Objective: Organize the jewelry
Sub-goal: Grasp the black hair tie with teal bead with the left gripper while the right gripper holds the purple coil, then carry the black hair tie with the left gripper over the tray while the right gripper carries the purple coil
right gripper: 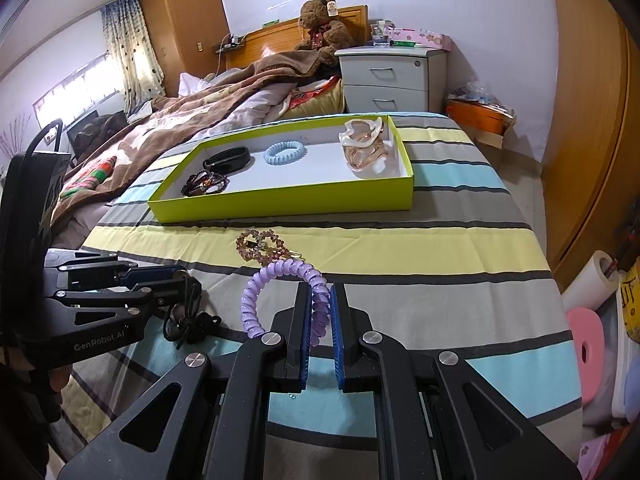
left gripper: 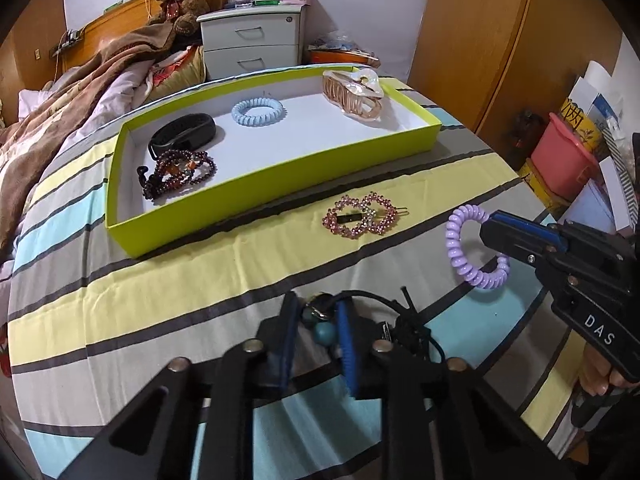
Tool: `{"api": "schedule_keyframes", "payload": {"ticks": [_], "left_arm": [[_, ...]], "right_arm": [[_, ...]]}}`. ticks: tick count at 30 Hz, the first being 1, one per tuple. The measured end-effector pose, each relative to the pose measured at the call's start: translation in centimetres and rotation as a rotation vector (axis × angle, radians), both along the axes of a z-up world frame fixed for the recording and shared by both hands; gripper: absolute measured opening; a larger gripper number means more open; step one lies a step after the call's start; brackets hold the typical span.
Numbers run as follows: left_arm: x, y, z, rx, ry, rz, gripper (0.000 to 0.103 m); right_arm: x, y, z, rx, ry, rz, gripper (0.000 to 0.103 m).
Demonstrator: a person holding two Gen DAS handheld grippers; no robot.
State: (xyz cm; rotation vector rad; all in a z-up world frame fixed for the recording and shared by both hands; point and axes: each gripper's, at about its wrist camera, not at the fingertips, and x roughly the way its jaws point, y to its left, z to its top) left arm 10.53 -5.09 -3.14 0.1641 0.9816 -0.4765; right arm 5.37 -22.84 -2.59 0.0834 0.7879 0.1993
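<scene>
From the left wrist view, the left gripper (left gripper: pixel 316 312) has its fingers narrowed on a beaded piece with teal beads (left gripper: pixel 320 330) and a black cord (left gripper: pixel 408 320), low against the striped bedsheet (left gripper: pixel 160 280); whether the piece is lifted or only pinched where it lies I cannot tell. Well ahead of the fingers sits the green tray (left gripper: pixel 132 232), already holding a black band (left gripper: pixel 182 136), a dark red bead bracelet (left gripper: pixel 180 174), a blue coil hair tie (left gripper: pixel 259 111) and a shell-coloured claw clip (left gripper: pixel 354 94), spaced apart, apparently sorted. Between fingers and tray lies a pink jewelled hair clip (left gripper: pixel 362 216), not yet collected. To the right, the right gripper (left gripper: pixel 492 232) carries the purple coil hair tie (left gripper: pixel 476 248) clear of the sheet.

The right wrist view shows what that angle hides: the right gripper (right gripper: pixel 320 308) has its fingers closed directly on the coil's right-hand arc, the purple coil hair tie (right gripper: pixel 276 276) standing upright so it should drop cleanly into the green tray (right gripper: pixel 280 204) ahead. Left of these fingers, the left gripper (right gripper: pixel 176 280) meets a tangle of black cord (right gripper: pixel 192 324); the teal beads are hidden here.
</scene>
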Motion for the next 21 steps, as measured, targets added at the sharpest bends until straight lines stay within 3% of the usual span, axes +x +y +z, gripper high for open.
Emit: {"api": "schedule_keyframes", "payload": {"ticks": [21], "left_arm": [[-1.4, 1.9, 1.7, -0.065, -0.051, 0.055, 0.019]], "right_arm": [[-1.0, 0.2, 1.0, -0.003, -0.028, -0.004, 0.010]]}}
